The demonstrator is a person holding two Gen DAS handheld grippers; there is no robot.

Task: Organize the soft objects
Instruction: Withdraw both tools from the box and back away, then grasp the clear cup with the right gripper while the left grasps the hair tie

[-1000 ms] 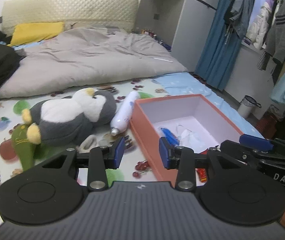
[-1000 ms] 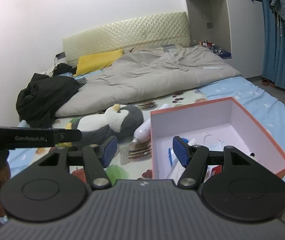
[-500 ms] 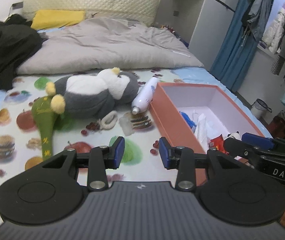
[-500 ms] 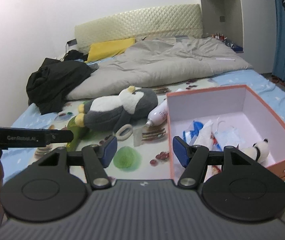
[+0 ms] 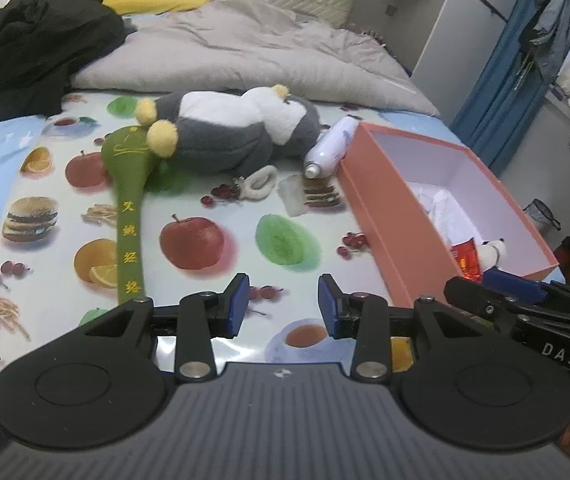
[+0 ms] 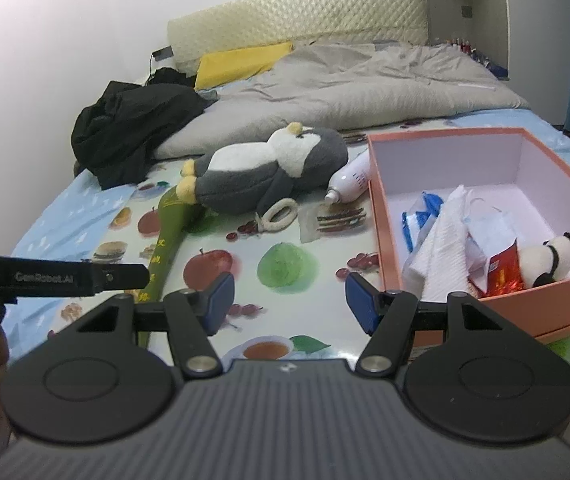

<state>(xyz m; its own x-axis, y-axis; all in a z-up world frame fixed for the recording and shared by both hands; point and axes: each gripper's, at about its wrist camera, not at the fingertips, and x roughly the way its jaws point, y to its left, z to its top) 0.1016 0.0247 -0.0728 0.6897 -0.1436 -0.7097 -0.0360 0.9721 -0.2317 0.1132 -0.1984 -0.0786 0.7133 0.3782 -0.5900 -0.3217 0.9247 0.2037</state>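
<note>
A grey and white plush penguin (image 5: 229,128) (image 6: 269,172) lies on the fruit-print sheet (image 5: 189,240). A green padded hammer (image 5: 129,200) (image 6: 169,228) lies beside it. A white hair tie (image 5: 259,184) (image 6: 279,216) and a white spray bottle (image 5: 331,146) (image 6: 351,182) lie near the orange box (image 5: 385,216) (image 6: 381,216), which holds a small panda plush (image 6: 551,256), face masks, tissue and a red packet. My left gripper (image 5: 283,306) and right gripper (image 6: 287,300) are open and empty, above the sheet's near part.
A grey duvet (image 6: 349,88), a yellow pillow (image 6: 241,62) and black clothing (image 5: 37,44) (image 6: 133,124) lie at the bed's far end. A wardrobe, blue curtains and hanging clothes stand to the right. A clear plastic scrap (image 5: 293,196) lies by the hair tie.
Both grippers have pulled back and risen from the box and penguin. More of the sheet shows in front of them. Both stayed open.
</note>
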